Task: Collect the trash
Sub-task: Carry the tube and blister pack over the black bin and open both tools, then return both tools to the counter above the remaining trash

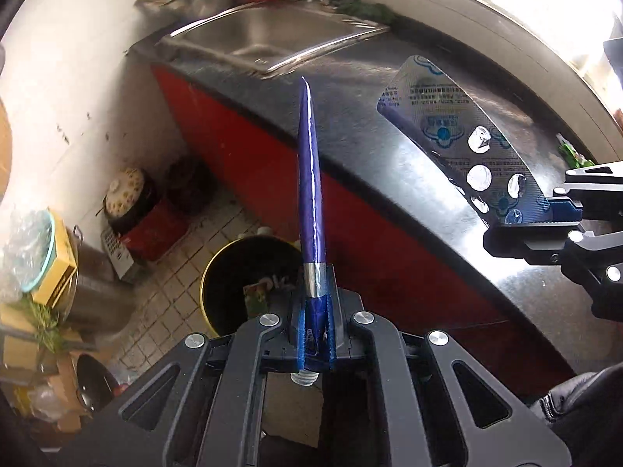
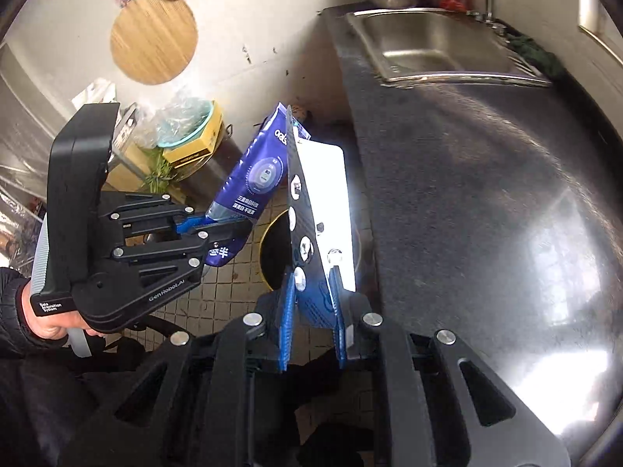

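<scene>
My left gripper (image 1: 313, 334) is shut on a flattened blue toothpaste tube (image 1: 309, 179), seen edge-on and pointing up; it also shows in the right wrist view (image 2: 253, 179), held by the left gripper (image 2: 210, 229). My right gripper (image 2: 311, 311) is shut on a silver pill blister pack (image 2: 301, 210), which also shows in the left wrist view (image 1: 459, 132) in the right gripper (image 1: 545, 218). Both are held in the air off the counter's front edge, over a round black trash bin (image 1: 249, 276) on the floor, with some waste inside; its rim also shows in the right wrist view (image 2: 272, 249).
A dark stone counter (image 2: 486, 194) with red cabinet fronts (image 1: 272, 179) runs to a steel sink (image 1: 264, 39). Pots (image 1: 93, 295), boxes and bags crowd the tiled floor at left. A round wooden board (image 2: 153, 37) hangs on the wall.
</scene>
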Action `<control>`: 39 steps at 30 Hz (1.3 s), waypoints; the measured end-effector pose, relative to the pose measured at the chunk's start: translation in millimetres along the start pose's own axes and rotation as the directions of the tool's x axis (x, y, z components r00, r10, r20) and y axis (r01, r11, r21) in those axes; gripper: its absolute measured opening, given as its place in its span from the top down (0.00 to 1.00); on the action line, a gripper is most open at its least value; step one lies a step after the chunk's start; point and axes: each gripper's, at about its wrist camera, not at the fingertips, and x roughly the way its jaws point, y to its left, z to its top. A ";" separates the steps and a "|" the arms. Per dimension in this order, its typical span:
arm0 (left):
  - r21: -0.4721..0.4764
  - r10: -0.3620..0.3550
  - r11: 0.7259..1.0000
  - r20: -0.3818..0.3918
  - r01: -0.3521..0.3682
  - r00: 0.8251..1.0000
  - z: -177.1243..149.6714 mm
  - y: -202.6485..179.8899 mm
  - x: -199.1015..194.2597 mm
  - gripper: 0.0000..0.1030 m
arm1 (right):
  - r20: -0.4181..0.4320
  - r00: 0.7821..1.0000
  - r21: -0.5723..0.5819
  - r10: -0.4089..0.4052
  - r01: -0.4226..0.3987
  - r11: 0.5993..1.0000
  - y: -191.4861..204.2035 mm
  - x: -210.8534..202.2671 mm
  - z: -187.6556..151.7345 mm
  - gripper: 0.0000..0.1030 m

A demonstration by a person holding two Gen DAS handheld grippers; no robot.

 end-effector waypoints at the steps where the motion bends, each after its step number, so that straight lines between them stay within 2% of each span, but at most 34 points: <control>1: -0.035 0.001 0.999 -0.011 -0.001 1.000 -4.4 12.3 3.9 0.93 | -0.019 1.000 -0.013 0.010 -0.011 1.000 7.4 11.6 7.0 0.83; 5: -0.124 0.010 0.992 -0.040 -0.015 0.999 -19.1 48.6 21.5 0.93 | -0.100 0.994 -0.011 0.052 -0.053 0.999 23.2 59.6 31.3 0.83; 11: -0.189 0.010 0.982 -0.085 -0.026 0.996 -24.4 91.5 57.1 0.93 | -0.199 0.976 0.077 0.092 -0.078 0.994 25.3 120.4 53.8 0.83; 16: -0.201 0.002 0.979 -0.108 -0.024 0.994 -22.3 105.7 76.5 0.93 | -0.233 0.968 0.101 0.088 -0.066 0.993 27.9 148.4 65.8 0.83; 19: -0.207 -0.024 0.978 -0.114 0.000 0.993 -20.2 113.8 83.5 0.92 | -0.228 0.969 0.108 0.092 -0.069 0.992 28.8 156.1 73.7 0.81; 20: -0.207 -0.022 0.978 -0.123 -0.004 0.992 -19.8 115.6 85.6 0.86 | -0.231 0.969 0.106 0.088 -0.065 0.992 29.3 159.6 76.8 0.67; 21: -0.205 -0.025 0.979 -0.133 -0.003 0.991 -19.0 118.4 88.8 0.78 | -0.230 0.971 0.103 0.073 -0.050 0.993 29.0 159.9 78.5 0.38; 22: -0.202 -0.016 0.979 -0.145 -0.014 0.989 -18.3 119.6 90.1 0.47 | -0.216 0.975 0.106 0.058 -0.036 0.994 27.9 157.9 79.4 0.29; 23: -0.200 -0.003 0.980 -0.143 -0.026 0.990 -17.1 120.0 90.1 0.29 | -0.197 0.979 0.113 0.051 -0.029 0.993 25.5 153.9 79.1 0.26; 25: -0.183 0.006 0.983 -0.107 -0.025 0.994 -14.3 118.5 86.2 0.29 | -0.197 0.978 0.123 0.061 -0.037 0.992 20.2 148.3 76.4 0.26; 28: -0.165 0.014 0.986 -0.102 -0.030 0.995 -8.9 113.9 83.8 0.29 | -0.182 0.982 0.135 0.057 -0.033 0.990 13.6 135.7 73.7 0.26; 32: -0.132 -0.002 0.991 -0.072 -0.008 0.997 7.8 102.7 75.6 0.29 | -0.133 0.991 0.167 0.029 -0.006 0.986 -0.2 100.5 61.0 0.25; 36: -0.058 -0.026 0.998 -0.014 0.026 1.000 33.1 74.3 61.4 0.27 | -0.055 0.997 0.198 -0.054 0.064 0.978 -19.3 48.7 40.3 0.24; 39: 0.031 -0.079 0.996 0.039 0.078 0.996 56.9 34.9 46.8 0.23 | 0.011 0.991 0.254 -0.131 0.124 0.959 -38.4 -0.5 15.9 0.24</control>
